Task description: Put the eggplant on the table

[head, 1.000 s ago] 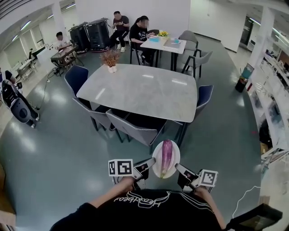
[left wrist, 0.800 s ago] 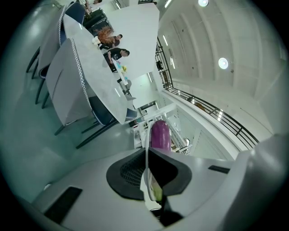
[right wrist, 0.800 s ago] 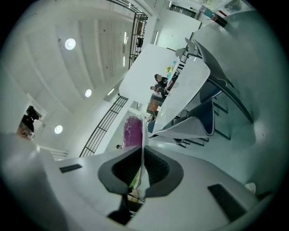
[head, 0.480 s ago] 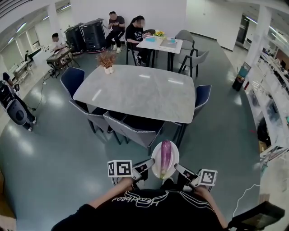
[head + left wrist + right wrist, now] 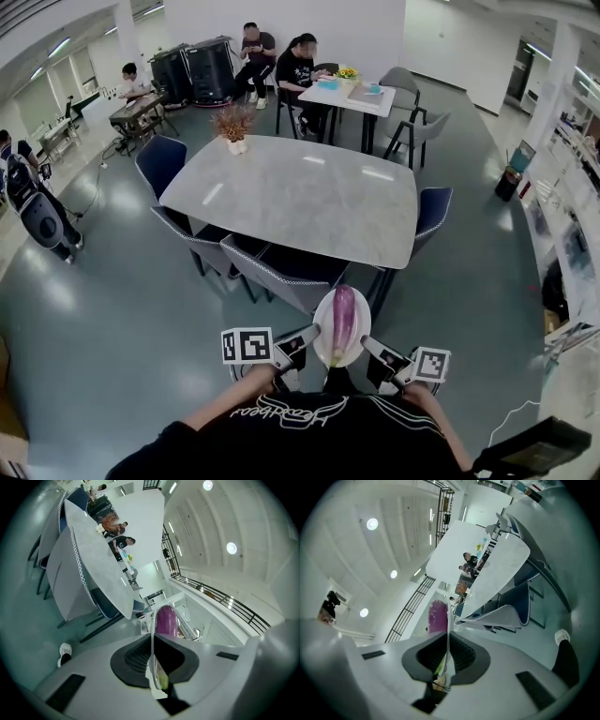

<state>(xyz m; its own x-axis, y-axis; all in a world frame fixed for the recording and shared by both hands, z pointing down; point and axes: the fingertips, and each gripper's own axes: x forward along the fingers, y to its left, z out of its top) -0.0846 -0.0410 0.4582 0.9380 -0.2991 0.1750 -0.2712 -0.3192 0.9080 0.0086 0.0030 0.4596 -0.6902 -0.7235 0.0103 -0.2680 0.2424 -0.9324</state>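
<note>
Purple eggplant (image 5: 343, 319) lies on plate (image 5: 324, 336) (rim in both jaws)

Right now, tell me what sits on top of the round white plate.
A long purple eggplant lies along the round white plate. The plate's surface beneath it is hidden.

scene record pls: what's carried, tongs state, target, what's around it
carried: eggplant, lying lengthwise on white plate
left tongs: shut on the plate's left rim
right tongs: shut on the plate's right rim
target: grey table, ahead of the plate; eggplant not yet on it
on table: potted plant at the far left corner
near edge: chairs pushed in
background: people seated at a small table
</note>
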